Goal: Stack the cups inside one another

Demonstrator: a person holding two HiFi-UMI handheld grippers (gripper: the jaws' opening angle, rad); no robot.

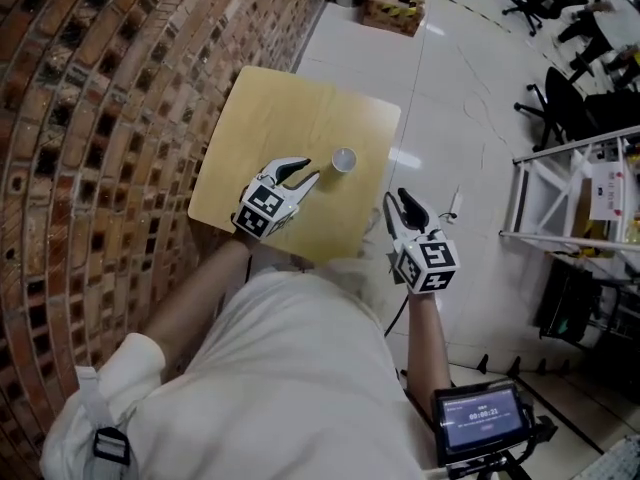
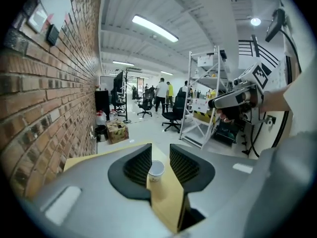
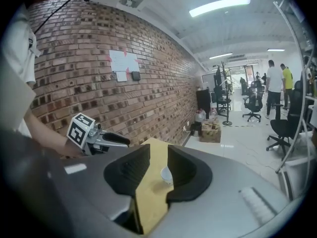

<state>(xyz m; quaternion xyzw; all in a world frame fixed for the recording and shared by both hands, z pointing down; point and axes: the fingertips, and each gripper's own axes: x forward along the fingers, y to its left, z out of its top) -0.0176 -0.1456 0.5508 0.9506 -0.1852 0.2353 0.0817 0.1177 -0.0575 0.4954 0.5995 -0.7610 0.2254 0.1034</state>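
A white paper cup (image 1: 343, 159) stands upright on the far right part of a small square wooden table (image 1: 270, 118). My left gripper (image 1: 306, 171) hovers over the table just short of the cup, open and empty. In the left gripper view the cup (image 2: 156, 170) shows in the gap beyond the jaws, apart from the pads. My right gripper (image 1: 397, 200) is off the table's right edge, over the floor, open and empty. In the right gripper view the cup (image 3: 166, 173) lies ahead past the jaws, with the left gripper (image 3: 116, 140) to its left.
A brick wall (image 1: 90, 118) runs along the table's left side. A metal shelf rack (image 1: 570, 198) stands to the right on the white tiled floor. Office chairs (image 1: 560, 8) and a cardboard box (image 1: 395, 3) are farther off. A small screen (image 1: 480, 418) sits near my right side.
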